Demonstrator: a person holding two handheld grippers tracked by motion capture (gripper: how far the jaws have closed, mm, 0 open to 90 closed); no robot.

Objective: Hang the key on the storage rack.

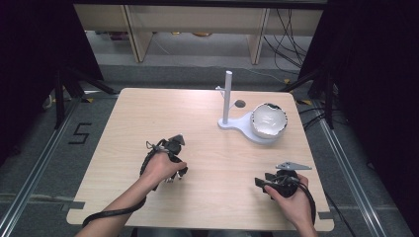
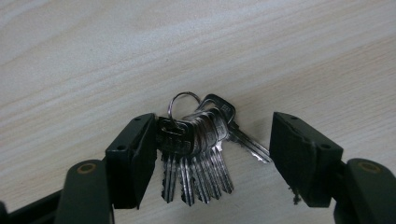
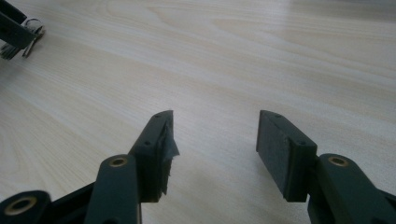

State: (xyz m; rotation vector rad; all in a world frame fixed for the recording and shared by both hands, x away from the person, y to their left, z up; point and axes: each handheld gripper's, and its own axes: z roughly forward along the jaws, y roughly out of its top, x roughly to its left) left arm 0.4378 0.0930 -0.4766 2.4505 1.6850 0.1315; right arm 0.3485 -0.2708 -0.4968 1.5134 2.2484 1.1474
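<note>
A bunch of several silver keys on a ring [image 2: 198, 140] lies flat on the wooden table [image 1: 217, 163]. My left gripper [image 2: 212, 154] is open and stands down over the bunch, one jaw on each side; the left jaw touches the key heads and the right jaw is clear of them. In the high view the left gripper [image 1: 175, 174] is at the table's near left, pointing down. My right gripper [image 3: 215, 149] is open with only bare table between its jaws. It rests low at the near right [image 1: 260, 185], pointing left toward the other hand.
A white stand with an upright post [image 1: 228, 96] sits at the back right, and a white bowl with a dark rim [image 1: 269, 120] leans on its base. The left gripper with the keys [image 3: 18, 35] appears far off in the right gripper view.
</note>
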